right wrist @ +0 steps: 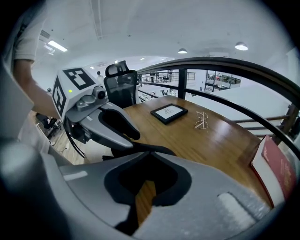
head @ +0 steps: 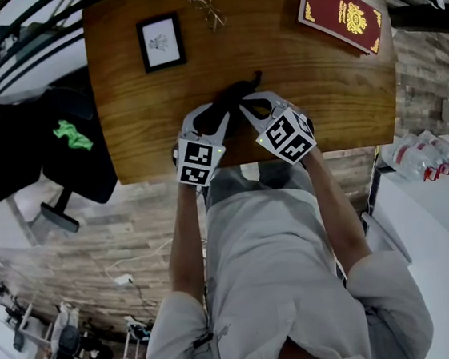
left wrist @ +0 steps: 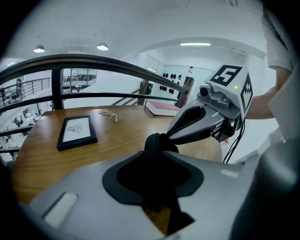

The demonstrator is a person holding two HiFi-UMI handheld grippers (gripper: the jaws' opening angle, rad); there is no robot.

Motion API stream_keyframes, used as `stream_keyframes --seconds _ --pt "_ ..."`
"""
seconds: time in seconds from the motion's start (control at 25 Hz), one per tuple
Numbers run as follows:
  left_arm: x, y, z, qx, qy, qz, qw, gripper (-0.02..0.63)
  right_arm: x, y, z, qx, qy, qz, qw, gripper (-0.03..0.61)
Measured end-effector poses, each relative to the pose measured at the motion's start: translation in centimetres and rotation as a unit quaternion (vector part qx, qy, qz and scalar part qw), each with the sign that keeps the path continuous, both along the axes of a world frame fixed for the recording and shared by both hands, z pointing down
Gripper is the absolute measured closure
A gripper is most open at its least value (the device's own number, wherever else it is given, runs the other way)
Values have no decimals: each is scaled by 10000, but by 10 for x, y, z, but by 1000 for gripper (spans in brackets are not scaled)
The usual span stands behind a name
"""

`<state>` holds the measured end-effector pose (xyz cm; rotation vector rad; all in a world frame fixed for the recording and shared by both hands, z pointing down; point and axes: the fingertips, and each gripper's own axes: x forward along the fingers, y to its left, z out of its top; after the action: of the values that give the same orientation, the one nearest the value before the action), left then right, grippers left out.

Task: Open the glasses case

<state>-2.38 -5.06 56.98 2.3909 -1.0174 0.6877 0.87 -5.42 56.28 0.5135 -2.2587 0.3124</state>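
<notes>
The black glasses case (head: 235, 94) lies near the front edge of the wooden table (head: 138, 128), with a tab pointing toward the far side. My left gripper (head: 211, 118) grips its left part; in the left gripper view the case (left wrist: 157, 143) stands pinched between the jaws. My right gripper (head: 250, 106) holds the right part. In the right gripper view a thin black flap of the case (right wrist: 157, 150) runs out from between the closed tips, and wood shows through the gap below. The two grippers are angled toward each other, almost touching.
A black picture frame (head: 160, 42), a pair of glasses (head: 209, 11) and a red book (head: 341, 13) lie on the table's far side. A black office chair (head: 67, 144) stands left of the table. A dark railing (left wrist: 93, 63) runs behind the table.
</notes>
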Motion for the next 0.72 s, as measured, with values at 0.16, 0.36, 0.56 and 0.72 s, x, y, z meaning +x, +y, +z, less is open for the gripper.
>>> stream_keyframes --seconds 0.16,0.36,0.56,0.72 --pt "-2 -1 1 -21 -26 -40 10000 509 -1 3 1 76 171 -122 9997 575" --pt "-4 -2 1 -26 -93 -28 9999 514 0 8 3 98 341 -212 9991 577" --pt "-6 -3 3 -6 -115 -38 9999 514 5 12 5 79 449 -179 9988 577" --pt "-8 -4 4 7 -160 -47 9999 514 7 14 6 82 476 -139 9987 577"
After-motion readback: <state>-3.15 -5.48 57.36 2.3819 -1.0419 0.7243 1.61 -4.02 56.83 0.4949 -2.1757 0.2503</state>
